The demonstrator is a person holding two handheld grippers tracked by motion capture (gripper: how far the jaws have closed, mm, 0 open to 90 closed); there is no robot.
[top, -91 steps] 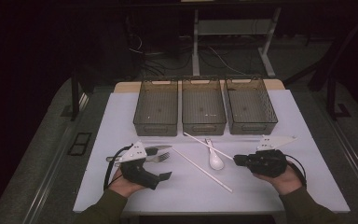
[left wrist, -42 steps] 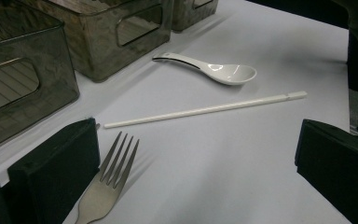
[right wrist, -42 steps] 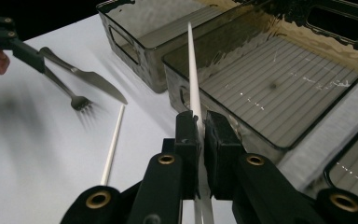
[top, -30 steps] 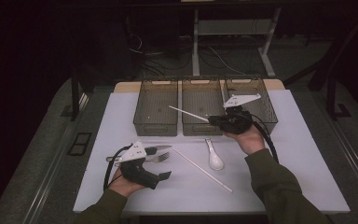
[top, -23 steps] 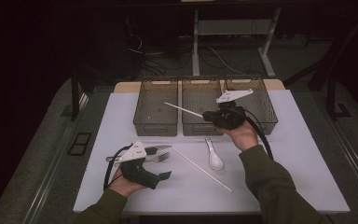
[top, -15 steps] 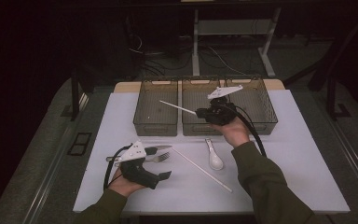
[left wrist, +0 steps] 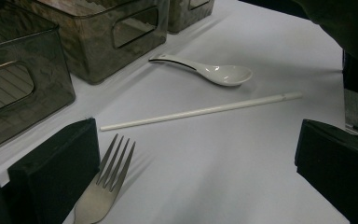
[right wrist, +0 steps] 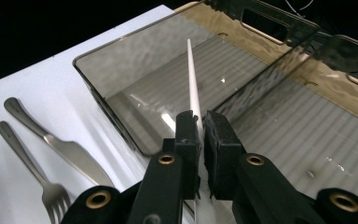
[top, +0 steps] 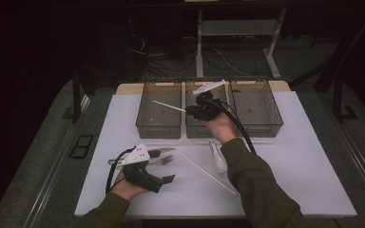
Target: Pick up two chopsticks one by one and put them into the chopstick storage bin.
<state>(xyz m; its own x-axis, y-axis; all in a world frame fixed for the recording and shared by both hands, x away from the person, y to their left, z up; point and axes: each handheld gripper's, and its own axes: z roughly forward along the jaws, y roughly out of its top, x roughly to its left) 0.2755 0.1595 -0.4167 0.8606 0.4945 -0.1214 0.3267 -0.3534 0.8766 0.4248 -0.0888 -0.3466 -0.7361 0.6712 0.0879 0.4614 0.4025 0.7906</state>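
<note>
My right gripper [top: 195, 110] hovers over the middle bin [top: 206, 130], shut on a white chopstick [top: 168, 106] that points left over the left bin [top: 158, 131]. In the right gripper view the jaws [right wrist: 200, 126] pinch the chopstick [right wrist: 192, 79] above the left bin's [right wrist: 103, 103] ribbed floor. My left gripper [top: 164, 166] rests on the white table near its front left, open, with a metal fork [left wrist: 105, 186] lying between its jaws [left wrist: 198, 140]. A second chopstick [left wrist: 200, 111] and a white spoon [left wrist: 214, 72] lie ahead of it.
A third bin [top: 256, 128] stands to the right of the other two; all three look bare inside. A knife [right wrist: 60, 144] and the fork [right wrist: 32, 163] lie side by side on the table [top: 309, 171]. Dark floor surrounds the table.
My right gripper has lifted one chopstick off the table and carried it back and leftward, from over the right bin to over the middle and left bins. The left gripper has stayed put.
</note>
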